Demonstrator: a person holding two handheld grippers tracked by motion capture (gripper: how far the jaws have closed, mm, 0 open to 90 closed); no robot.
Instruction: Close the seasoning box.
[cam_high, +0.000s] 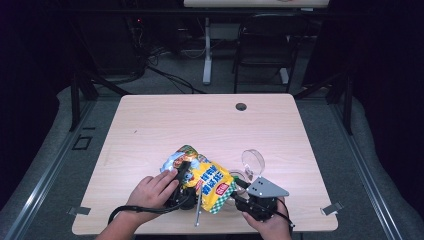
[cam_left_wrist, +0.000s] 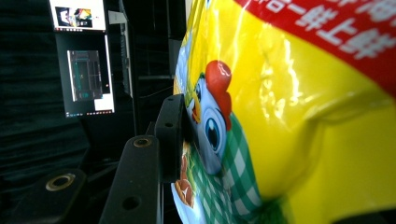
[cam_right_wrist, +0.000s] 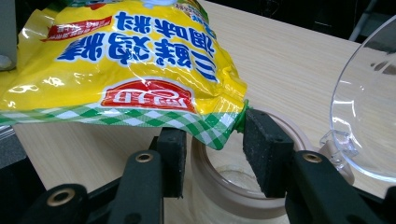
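High view: we hold the yellow seasoning bag tilted over the jar on the worktop, for pouring. Left gripper view: left claw clamps the bag. Right gripper view: right claw straddles the jar's rim, wide, steadying it

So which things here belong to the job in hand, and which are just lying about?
In the job: yellow seasoning bag, held by left gripper; open jar with clear hinged lid; right gripper around the jar's mouth.

Lying about: chair, monitors.
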